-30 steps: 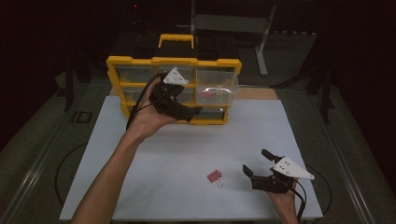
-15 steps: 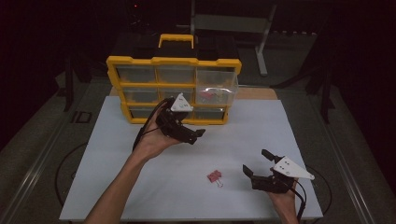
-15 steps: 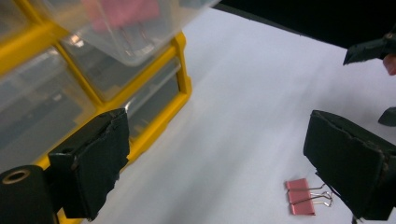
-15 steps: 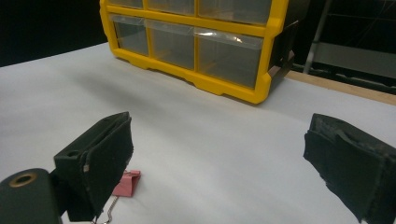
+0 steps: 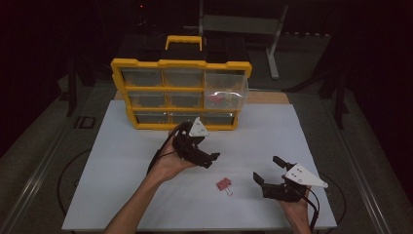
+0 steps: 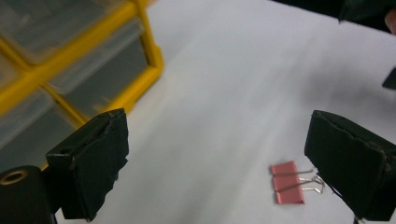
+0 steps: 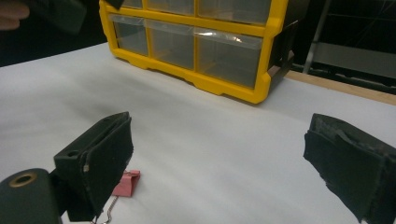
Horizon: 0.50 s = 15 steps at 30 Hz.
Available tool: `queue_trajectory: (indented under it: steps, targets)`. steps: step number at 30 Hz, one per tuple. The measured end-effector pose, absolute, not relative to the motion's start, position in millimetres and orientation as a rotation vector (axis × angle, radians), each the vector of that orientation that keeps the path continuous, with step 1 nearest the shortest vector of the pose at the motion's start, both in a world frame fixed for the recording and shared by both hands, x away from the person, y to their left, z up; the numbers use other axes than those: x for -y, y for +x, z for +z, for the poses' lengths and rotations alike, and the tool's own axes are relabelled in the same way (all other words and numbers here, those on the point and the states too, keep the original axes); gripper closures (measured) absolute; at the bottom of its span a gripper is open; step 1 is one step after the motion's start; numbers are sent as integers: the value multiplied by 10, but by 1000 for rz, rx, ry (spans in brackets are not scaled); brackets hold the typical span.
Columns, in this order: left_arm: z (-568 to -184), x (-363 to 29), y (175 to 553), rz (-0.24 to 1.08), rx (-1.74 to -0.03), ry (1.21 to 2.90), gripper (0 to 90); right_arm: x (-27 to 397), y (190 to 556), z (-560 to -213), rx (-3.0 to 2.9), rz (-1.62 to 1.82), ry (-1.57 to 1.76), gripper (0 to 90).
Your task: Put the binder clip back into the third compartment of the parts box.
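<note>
A dim lab or workshop: a desk (image 5: pixel 122 195) covered with a white sheet carries a yellow parts organizer (image 5: pixel 181 93) of clear small drawers (one pulled out). Behind the organizer stands a grey metal stand (image 5: pixel 242 24) against black surroundings.

Your left hand-held gripper (image 5: pixel 210 157) is black, with a grey three-cornered plate on top and a black cable trailing along your bare forearm. Your right hand-held gripper (image 5: pixel 271 170) matches it, plate and cable alike. Each has two blocky black jaws with rough, worn pads (image 6: pixel 100 158) and a brass-ringed hole at the base.
</note>
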<state>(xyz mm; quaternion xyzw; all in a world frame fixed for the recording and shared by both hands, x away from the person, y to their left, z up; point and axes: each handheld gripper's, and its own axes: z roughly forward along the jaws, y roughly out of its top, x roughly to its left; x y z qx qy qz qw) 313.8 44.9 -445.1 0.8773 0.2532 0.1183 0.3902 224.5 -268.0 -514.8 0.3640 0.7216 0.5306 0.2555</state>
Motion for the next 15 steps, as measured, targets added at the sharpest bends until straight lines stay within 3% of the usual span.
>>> queue_trajectory:
  steps: [15]
  targets:
    - [-4760,-255,2990,256,-614,2265,63,2682,2247,-5153,-1957,1442,987,76]
